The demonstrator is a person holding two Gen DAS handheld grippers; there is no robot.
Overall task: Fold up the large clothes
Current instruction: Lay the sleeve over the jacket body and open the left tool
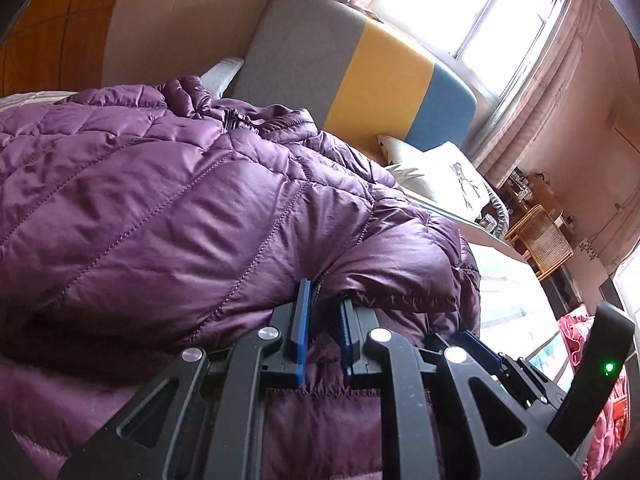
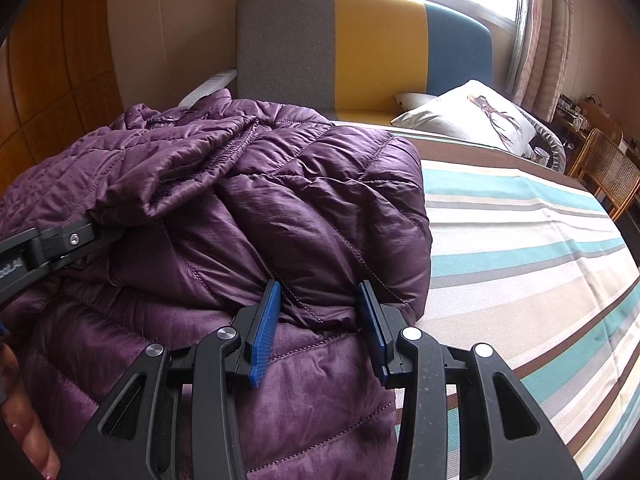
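A purple quilted down jacket (image 1: 168, 200) lies bunched on the bed and fills most of both views (image 2: 280, 208). My left gripper (image 1: 325, 296) has its blue pads close together, pinched on a fold of the jacket near its edge. My right gripper (image 2: 320, 296) has its blue pads wider apart with a thick roll of the jacket's lower edge between them. The left gripper also shows at the left of the right wrist view (image 2: 72, 240), reaching into the jacket. The right gripper's fingers (image 1: 480, 350) show at the lower right of the left wrist view.
The bed has a striped sheet (image 2: 520, 248) to the right of the jacket. A grey, yellow and blue headboard (image 2: 360, 48) stands at the back, with a white pillow (image 2: 468, 120). A wicker chair (image 2: 604, 176) is beside the bed. A wooden wardrobe (image 2: 52, 80) is on the left.
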